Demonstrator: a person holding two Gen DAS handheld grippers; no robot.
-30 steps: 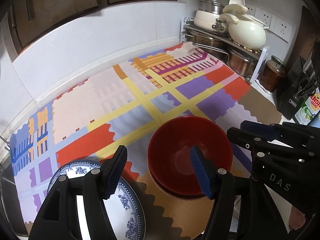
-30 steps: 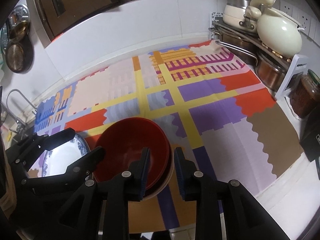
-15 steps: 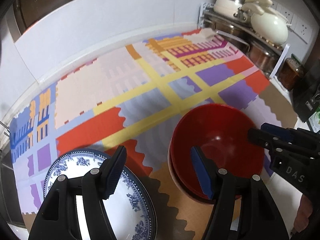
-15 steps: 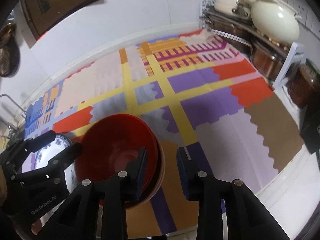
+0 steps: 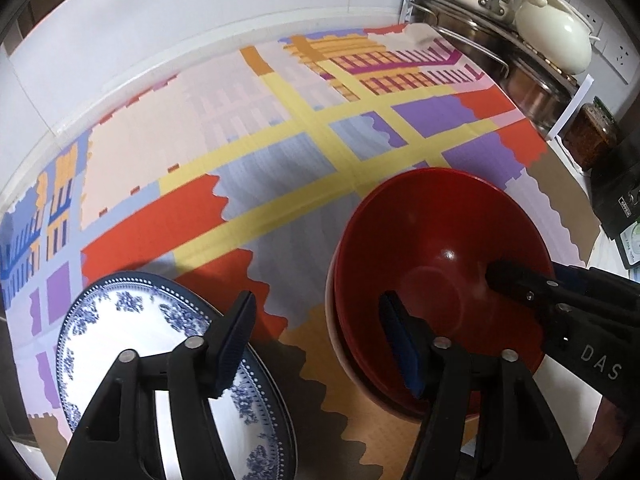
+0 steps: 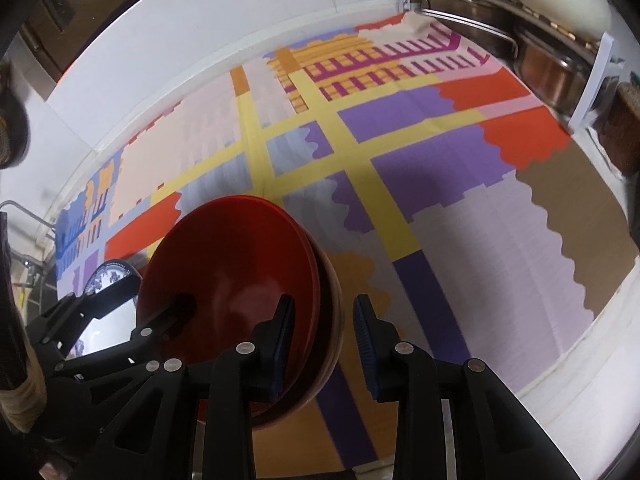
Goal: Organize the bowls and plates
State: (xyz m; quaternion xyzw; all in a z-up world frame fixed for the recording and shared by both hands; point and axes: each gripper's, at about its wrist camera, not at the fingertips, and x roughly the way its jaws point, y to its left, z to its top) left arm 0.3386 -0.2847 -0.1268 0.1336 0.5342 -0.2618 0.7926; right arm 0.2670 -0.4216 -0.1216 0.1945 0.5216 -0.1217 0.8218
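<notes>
Glossy red bowls (image 5: 440, 264), seemingly three nested; right gripper (image 6: 324, 332) unclenched astride their rim.

Red bowls (image 5: 440, 264) are showing glossy interiors. The plate (image 5: 120, 336) is displaying blue floral print on white. The mat (image 5: 280, 152) is showing yellow, purple, orange blocks.

White counter (image 6: 568, 408), multicoloured patterned mat (image 5: 280, 184) over it, stacked red bowls (image 5: 432, 248) and blue-patterned plate (image 5: 120, 336) on mat
</notes>
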